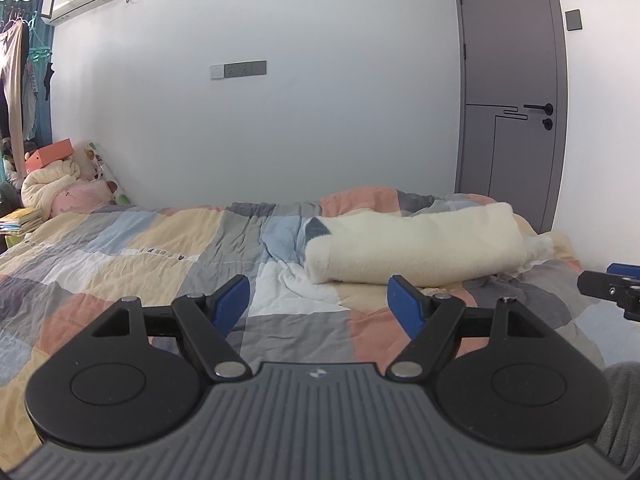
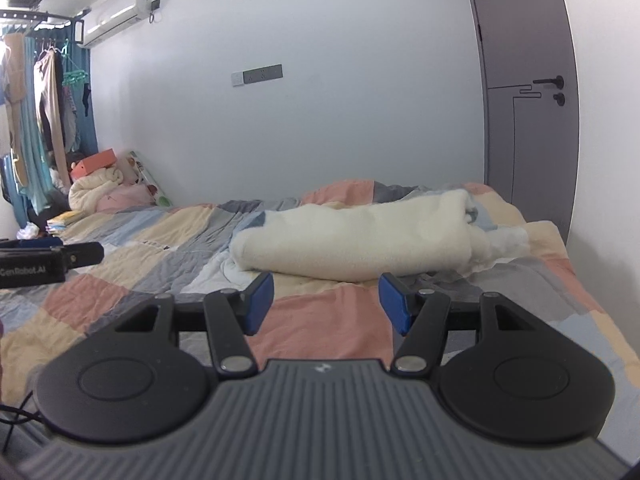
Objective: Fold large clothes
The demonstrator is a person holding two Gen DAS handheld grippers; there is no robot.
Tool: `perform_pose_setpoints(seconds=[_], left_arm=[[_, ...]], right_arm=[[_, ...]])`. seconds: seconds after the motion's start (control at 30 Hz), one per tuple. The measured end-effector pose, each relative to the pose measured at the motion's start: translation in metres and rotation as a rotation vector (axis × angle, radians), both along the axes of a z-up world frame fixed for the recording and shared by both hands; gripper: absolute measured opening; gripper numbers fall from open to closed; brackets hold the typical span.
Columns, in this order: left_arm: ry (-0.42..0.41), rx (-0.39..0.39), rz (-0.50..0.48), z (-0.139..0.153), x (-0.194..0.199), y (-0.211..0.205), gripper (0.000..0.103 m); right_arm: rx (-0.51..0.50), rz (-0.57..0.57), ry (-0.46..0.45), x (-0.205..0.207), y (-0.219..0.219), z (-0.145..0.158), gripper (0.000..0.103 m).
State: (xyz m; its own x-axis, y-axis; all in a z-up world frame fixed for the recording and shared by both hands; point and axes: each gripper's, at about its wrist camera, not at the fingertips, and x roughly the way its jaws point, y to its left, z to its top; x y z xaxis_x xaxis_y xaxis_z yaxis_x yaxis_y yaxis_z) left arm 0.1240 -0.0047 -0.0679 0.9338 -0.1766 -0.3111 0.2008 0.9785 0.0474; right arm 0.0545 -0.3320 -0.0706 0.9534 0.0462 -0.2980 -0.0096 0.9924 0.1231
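Note:
A cream fleece garment point(image 1: 416, 244) lies folded into a long bundle on the patchwork bed cover point(image 1: 132, 256), ahead and right of my left gripper point(image 1: 318, 300). The left gripper is open, empty and held above the cover, short of the bundle. In the right wrist view the same bundle point(image 2: 356, 240) lies just beyond my right gripper point(image 2: 326, 300), which is open and empty above the cover point(image 2: 332, 320). Each gripper shows at the edge of the other's view: the right one point(image 1: 612, 288) and the left one point(image 2: 52, 260).
A heap of bedding, pink pillows and an orange box point(image 1: 52, 156) sits at the far left end of the bed. Clothes hang on a rack point(image 2: 44, 120) at left. A grey door point(image 1: 512, 96) stands beyond the bed's right end. A white wall runs behind.

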Motion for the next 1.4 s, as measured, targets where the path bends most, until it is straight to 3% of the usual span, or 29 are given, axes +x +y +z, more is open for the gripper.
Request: perform_pose_setpoints(seconds=[0.27, 0.33, 0.6, 0.63, 0.67, 1.4], left_arm=[[0.004, -0.016, -0.010, 0.000, 0.000, 0.001, 0.093], [0.009, -0.029, -0.024, 0.002, 0.000, 0.002, 0.097], [-0.028, 0.003, 0.026, 0.012, -0.008, -0.003, 0.103], [-0.020, -0.004, 0.024, 0.013, -0.008, -0.002, 0.103], [-0.010, -0.015, 0.017, 0.014, -0.008, -0.001, 0.103], [0.033, -0.055, 0.012, 0.016, -0.009, 0.005, 0.103]], right_arm=[[-0.005, 0.001, 0.006, 0.001, 0.001, 0.001, 0.064], [0.005, 0.001, 0.003, 0.002, -0.001, 0.003, 0.078], [-0.018, -0.012, -0.022, 0.000, -0.004, 0.015, 0.089], [-0.030, -0.022, -0.023, 0.000, -0.004, 0.017, 0.100], [-0.039, -0.032, -0.028, 0.000, -0.003, 0.018, 0.103], [-0.007, -0.042, 0.012, 0.000, -0.004, 0.015, 0.103]])
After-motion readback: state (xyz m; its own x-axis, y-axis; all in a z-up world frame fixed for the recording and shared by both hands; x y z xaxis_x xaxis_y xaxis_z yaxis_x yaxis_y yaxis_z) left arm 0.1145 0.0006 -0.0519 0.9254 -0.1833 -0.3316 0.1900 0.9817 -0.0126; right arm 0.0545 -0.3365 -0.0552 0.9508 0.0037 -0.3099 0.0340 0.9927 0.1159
